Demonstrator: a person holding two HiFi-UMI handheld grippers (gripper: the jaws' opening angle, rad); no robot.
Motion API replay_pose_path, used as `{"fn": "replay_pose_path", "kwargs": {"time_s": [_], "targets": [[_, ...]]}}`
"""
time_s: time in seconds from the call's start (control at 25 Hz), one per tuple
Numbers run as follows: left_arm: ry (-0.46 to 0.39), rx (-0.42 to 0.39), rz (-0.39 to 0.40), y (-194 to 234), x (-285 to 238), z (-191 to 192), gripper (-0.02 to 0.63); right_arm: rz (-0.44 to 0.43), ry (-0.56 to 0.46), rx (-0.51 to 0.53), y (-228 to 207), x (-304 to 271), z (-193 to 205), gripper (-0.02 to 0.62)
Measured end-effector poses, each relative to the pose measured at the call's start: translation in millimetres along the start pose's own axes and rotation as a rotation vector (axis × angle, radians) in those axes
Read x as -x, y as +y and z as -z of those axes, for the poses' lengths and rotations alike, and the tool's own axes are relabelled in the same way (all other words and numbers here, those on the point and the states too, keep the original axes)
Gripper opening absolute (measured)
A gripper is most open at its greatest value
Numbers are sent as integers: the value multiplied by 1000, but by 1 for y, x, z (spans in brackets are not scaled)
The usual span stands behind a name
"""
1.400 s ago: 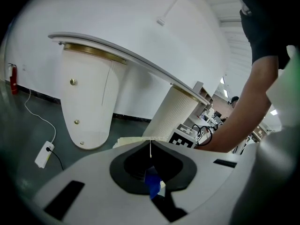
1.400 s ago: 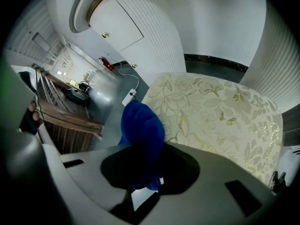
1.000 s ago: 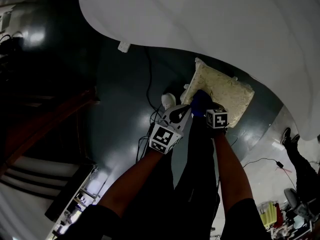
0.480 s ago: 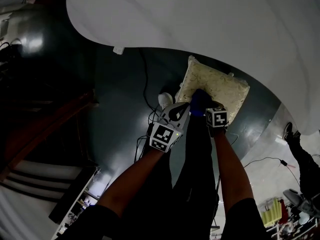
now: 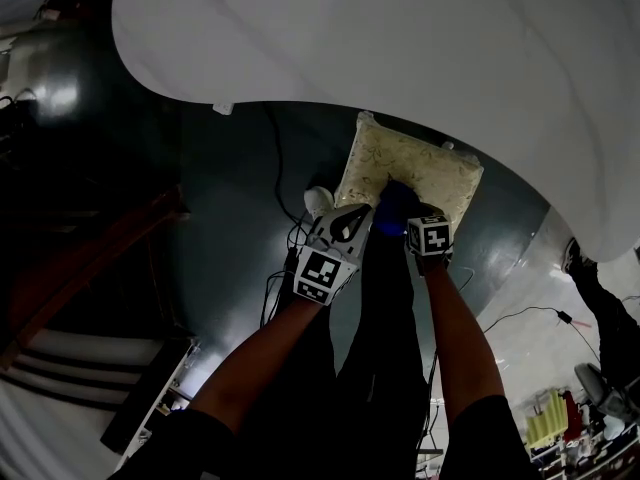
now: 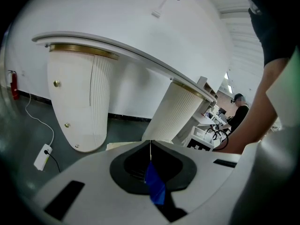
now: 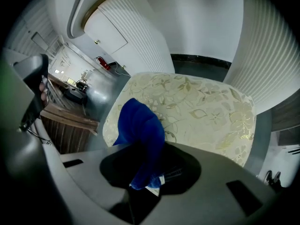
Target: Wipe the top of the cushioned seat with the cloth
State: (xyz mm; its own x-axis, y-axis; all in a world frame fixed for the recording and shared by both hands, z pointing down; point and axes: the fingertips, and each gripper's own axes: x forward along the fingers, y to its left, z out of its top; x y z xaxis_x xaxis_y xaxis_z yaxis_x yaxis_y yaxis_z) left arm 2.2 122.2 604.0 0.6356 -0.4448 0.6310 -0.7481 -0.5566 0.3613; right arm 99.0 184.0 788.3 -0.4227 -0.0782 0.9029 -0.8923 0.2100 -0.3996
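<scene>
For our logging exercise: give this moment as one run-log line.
left gripper: shut on cloth | right gripper: shut on cloth | cloth: over near edge of cushioned seat

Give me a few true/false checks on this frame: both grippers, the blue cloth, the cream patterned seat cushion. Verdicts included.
1. The right gripper is clamped on the bunched blue cloth. True.
2. The left gripper has its jaws wide apart and empty. False: they are together, pinching a sliver of the blue cloth.
3. The cushioned seat is plain red. False: it is cream with a floral pattern.
4. A white ribbed pedestal of the white table stands behind the seat. True.
</scene>
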Motion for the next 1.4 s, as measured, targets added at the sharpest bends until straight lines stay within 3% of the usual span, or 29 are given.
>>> {"fn": "replay_pose_path", "kwargs": {"time_s": [0.44,0.76,1.4], "targets": [[35,-44,15,-19,-12,4,17,-16,-9,24,-15,10,2,123],[56,-103,75,-45,-21,7,17,-3,-13,-7,-36,20,16,123],[89,-130,114,-75,-38,15,17,38,-42,-65,-78,40,39,124]]}}
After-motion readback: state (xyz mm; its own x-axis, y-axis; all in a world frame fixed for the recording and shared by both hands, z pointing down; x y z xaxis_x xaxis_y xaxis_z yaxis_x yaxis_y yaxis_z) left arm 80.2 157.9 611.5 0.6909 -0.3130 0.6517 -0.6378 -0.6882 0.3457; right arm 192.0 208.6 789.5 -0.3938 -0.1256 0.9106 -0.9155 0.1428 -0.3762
